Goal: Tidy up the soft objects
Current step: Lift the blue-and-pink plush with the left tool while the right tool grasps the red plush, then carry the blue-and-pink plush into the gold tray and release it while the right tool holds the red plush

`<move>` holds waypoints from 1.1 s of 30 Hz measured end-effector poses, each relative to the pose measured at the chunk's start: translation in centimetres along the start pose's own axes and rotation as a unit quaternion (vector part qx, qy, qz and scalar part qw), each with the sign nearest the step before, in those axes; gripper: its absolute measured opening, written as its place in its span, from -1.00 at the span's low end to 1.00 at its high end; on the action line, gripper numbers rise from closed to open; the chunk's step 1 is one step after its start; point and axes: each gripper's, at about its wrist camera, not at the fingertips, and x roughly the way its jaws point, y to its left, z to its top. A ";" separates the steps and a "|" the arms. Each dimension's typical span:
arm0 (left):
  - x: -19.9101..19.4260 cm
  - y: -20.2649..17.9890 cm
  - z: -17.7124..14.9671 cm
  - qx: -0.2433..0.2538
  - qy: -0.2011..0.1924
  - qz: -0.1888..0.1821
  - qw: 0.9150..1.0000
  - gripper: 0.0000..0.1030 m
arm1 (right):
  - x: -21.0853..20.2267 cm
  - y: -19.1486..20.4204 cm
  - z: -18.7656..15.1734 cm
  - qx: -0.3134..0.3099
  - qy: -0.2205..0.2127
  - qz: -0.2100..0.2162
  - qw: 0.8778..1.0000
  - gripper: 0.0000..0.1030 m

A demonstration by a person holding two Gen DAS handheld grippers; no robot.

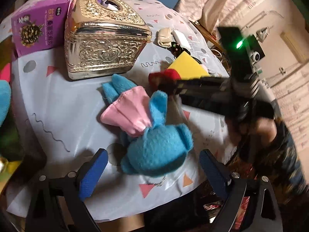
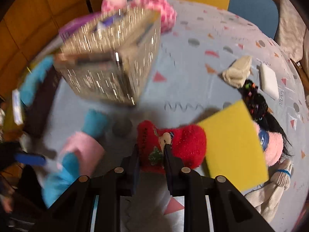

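Nearest the left gripper (image 1: 152, 172), its blue-padded jaws are spread wide with nothing pinched; the fluffy blue plush toy with a pink satin skirt (image 1: 146, 133) just lies on the table between them, not gripped. The right gripper (image 2: 151, 160) is clamped narrow on a fuzzy red Christmas sock (image 2: 171, 145) (blurry shot, but the fabric is clearly bunched between the fingers). A flat yellow sponge (image 2: 233, 150) overlaps the sock's far end. Further back on the pale blue tablecloth with confetti shapes (image 1: 58, 100) stands an ornate gold tissue box (image 1: 104, 46), with a purple carton (image 1: 38, 32) beside it.
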 end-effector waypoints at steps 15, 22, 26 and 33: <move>3.7 -2.2 0.9 0.019 -0.018 0.053 0.998 0.04 | 2.3 -4.1 1.2 0.068 0.009 0.075 0.995 -0.52; -2.4 -5.0 0.0 0.099 -0.132 0.096 0.982 0.04 | 2.3 -2.3 -0.2 0.031 -0.001 0.047 0.998 -0.51; -6.1 -5.3 -0.2 0.110 -0.190 0.142 0.965 0.05 | 2.4 -1.4 -0.4 0.014 -0.006 0.030 0.999 -0.50; -11.7 -1.2 0.2 0.046 -0.247 0.145 0.957 0.06 | 2.6 0.8 -1.5 -0.005 -0.015 0.013 1.000 -0.50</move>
